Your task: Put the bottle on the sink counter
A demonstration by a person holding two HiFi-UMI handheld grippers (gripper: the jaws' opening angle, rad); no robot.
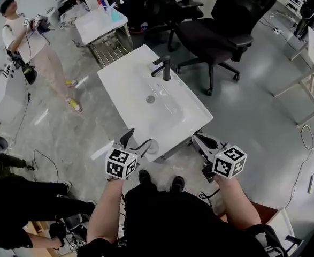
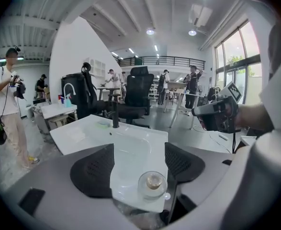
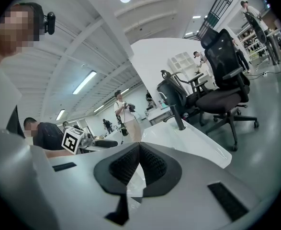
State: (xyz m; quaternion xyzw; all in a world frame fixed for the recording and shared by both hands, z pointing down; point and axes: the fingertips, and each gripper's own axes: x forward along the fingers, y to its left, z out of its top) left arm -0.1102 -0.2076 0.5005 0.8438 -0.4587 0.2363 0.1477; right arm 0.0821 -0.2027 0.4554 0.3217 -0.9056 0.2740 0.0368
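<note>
A clear plastic bottle [image 2: 152, 183] with a pale cap lies between my left gripper's jaws, cap pointing forward, its crinkled body low by the jaw base. My left gripper [image 2: 138, 169] [image 1: 138, 142] is shut on it and hangs over the near corner of the white sink counter [image 1: 124, 79] [image 2: 78, 133]. The bottle [image 1: 151, 146] shows in the head view only as a faint clear ring. A black faucet [image 1: 166, 67] [image 2: 115, 116] stands at the far side of the basin. My right gripper [image 1: 199, 139] [image 3: 139, 159] is shut and empty, at the counter's near right edge [image 3: 188, 138].
Black office chairs [image 1: 221, 31] stand beyond the counter. A second sink stand [image 1: 100, 23] with blue bottles is at the back left. A person [image 1: 28, 42] with a camera stands left, another person [image 1: 17, 197] crouches near left. Cables [image 1: 39, 159] lie on the floor.
</note>
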